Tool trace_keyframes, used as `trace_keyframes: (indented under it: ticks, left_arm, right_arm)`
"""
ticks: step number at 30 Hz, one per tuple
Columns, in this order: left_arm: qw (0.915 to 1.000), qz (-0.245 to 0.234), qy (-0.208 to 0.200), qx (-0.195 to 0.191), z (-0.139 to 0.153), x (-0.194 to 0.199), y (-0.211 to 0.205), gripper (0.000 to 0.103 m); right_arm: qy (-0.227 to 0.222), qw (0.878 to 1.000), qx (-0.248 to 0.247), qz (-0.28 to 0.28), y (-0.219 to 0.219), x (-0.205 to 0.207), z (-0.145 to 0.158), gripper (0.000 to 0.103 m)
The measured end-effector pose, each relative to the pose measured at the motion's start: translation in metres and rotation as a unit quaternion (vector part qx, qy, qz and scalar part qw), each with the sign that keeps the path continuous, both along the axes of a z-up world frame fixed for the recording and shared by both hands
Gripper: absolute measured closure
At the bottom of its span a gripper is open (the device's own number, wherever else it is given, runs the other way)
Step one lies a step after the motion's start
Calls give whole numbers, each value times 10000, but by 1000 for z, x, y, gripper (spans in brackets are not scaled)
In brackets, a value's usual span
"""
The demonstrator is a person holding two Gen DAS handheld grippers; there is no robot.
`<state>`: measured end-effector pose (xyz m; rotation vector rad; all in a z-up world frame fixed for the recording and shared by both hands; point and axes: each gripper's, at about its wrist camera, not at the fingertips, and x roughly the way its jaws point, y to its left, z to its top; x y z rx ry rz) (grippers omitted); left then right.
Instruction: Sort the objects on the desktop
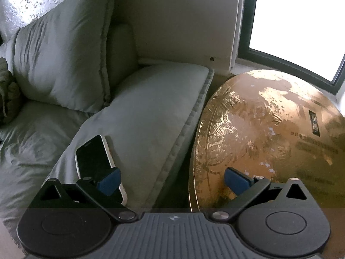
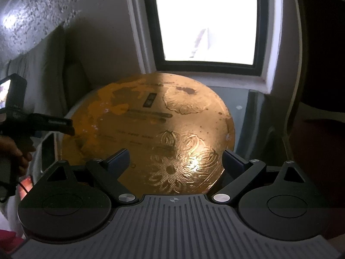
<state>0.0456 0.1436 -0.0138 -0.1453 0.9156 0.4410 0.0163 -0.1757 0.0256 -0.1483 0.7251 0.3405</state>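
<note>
Both hand-held grippers stood with their jaws spread wide and nothing between the blue pads. The left hand-held gripper point(image 1: 171, 182) hung above the gap between a grey sofa armrest point(image 1: 155, 108) and a round golden desk point(image 1: 269, 133); the right hand-held gripper point(image 2: 175, 161) faced the same desk squarely, below a bright window point(image 2: 207, 19). A phone point(image 1: 96, 161), dark-screened with a pale edge, lay flat and face up on the armrest, just ahead of and partly under the left finger of the left hand-held gripper; in the right wrist view it showed only as a dim sliver to the far left. The desk top, embossed with floral patterns and bearing a small dark label point(image 1: 314, 123), carried no loose object that either view showed. Whether the phone awaited collection or had been set down there could not be judged from this scene, since it fitted either. Were the phone to be grasped, the judgement is that the jaws would best straddle its short width, with the pads closing on the pale edges rather than on the glass, because the slim body sat flush against soft cushion that would yield under pressure. The phone's rounded corners and glossy screen suggested a slippery, rigid item.
</note>
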Motion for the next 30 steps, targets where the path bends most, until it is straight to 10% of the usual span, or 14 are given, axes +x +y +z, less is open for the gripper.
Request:
trace_keyframes:
  ticks: [24, 30]
  left_arm:
    - [9994, -192, 228, 188, 5, 4, -10, 1]
    - [9992, -76, 360, 146, -7, 0, -8, 1]
  right_arm:
    - [141, 9999, -69, 48, 10, 5, -5, 5]
    - [543, 9974, -363, 312, 20, 14, -20, 45]
